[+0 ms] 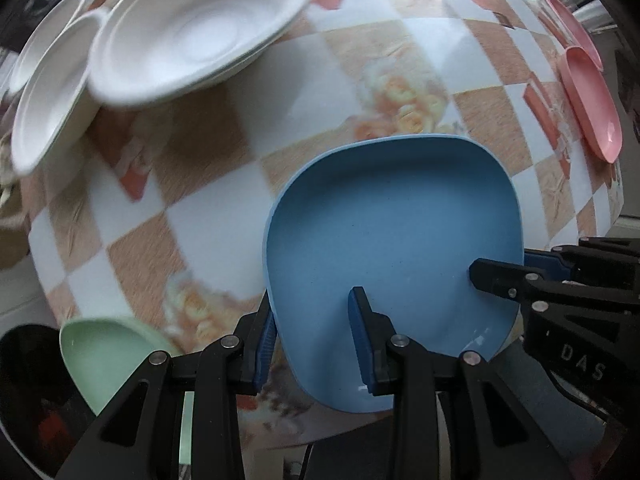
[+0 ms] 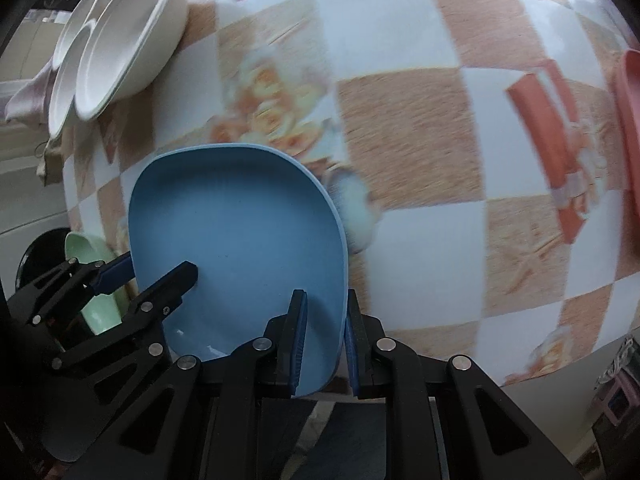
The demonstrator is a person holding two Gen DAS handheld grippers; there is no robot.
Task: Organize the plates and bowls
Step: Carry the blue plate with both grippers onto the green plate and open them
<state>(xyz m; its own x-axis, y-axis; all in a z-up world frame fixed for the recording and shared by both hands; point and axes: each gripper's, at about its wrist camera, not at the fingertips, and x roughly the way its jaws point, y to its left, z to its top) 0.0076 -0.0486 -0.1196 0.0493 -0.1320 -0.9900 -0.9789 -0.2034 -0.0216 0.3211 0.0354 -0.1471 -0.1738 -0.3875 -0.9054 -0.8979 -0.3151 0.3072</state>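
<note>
A blue square plate (image 1: 394,240) is held above the checkered table (image 1: 208,184) by both grippers. My left gripper (image 1: 314,312) straddles its left rim, one finger inside the plate and one outside. My right gripper (image 2: 325,320) straddles its right rim (image 2: 338,264) in the same way; it also shows in the left wrist view (image 1: 504,268). White bowls (image 1: 196,32) are stacked at the far left. Pink plates (image 1: 592,100) lie at the far right. A green bowl (image 1: 108,348) sits at the near left edge.
The tablecloth has orange and white squares with flower prints (image 2: 268,112). White bowls (image 2: 128,36) and the green bowl (image 2: 92,280) also show in the right wrist view. A pink plate edge (image 2: 630,128) is at the right. A black round object (image 1: 28,380) lies beside the green bowl.
</note>
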